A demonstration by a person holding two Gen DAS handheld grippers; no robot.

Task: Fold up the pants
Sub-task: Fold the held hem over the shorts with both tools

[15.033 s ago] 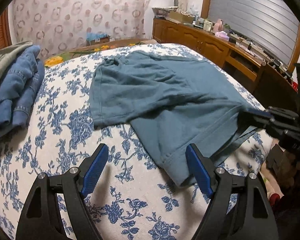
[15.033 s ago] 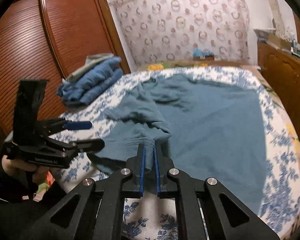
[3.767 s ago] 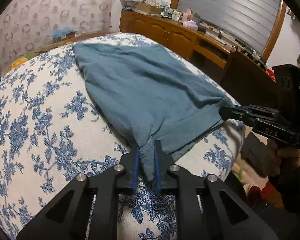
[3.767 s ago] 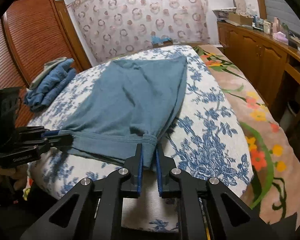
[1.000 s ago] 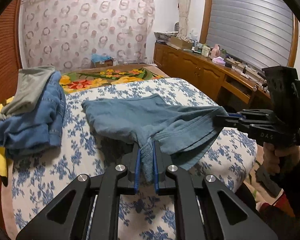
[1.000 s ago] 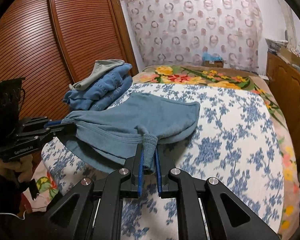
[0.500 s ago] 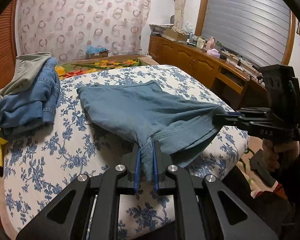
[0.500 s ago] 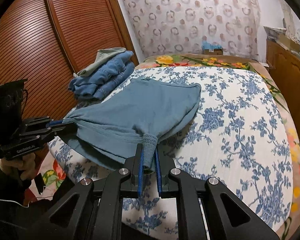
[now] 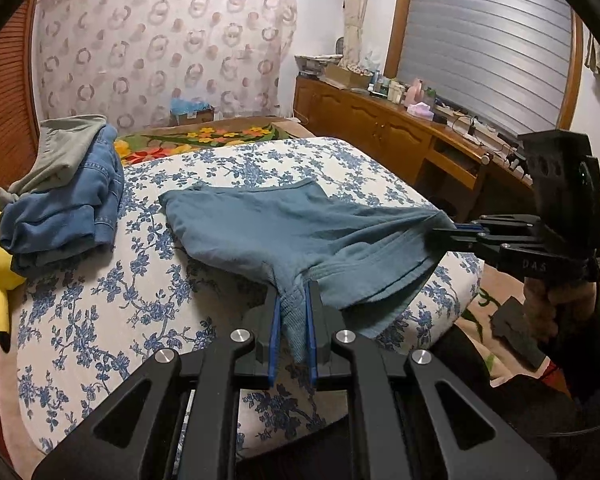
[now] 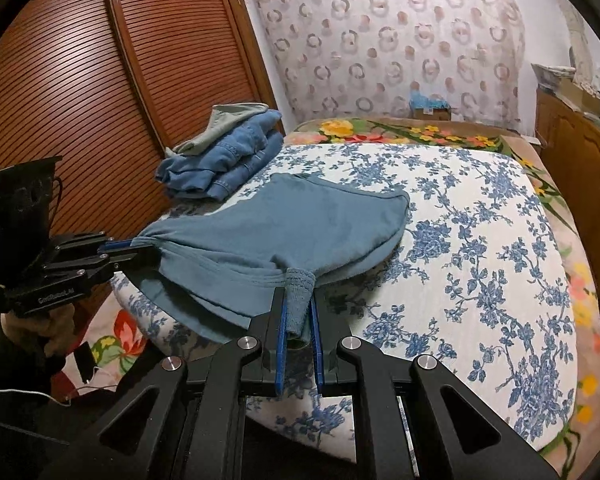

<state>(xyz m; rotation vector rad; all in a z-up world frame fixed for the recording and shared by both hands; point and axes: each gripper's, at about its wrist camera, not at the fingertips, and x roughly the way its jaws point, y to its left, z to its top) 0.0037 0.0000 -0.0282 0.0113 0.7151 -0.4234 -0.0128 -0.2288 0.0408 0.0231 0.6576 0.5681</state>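
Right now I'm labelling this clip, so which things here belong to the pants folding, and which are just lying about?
Part of the job:
- teal-blue cotton pants
- left gripper, clamped on them
- right gripper, clamped on them
- blue floral bedspread

Lying about:
- stack of folded denim jeans
- yellow plush toy
- cluttered wooden sideboard

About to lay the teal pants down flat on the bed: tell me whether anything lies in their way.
Nothing visible does. The pants hang between both grippers over bare floral bedspread. The stack of folded jeans sits apart, beyond their far left corner.
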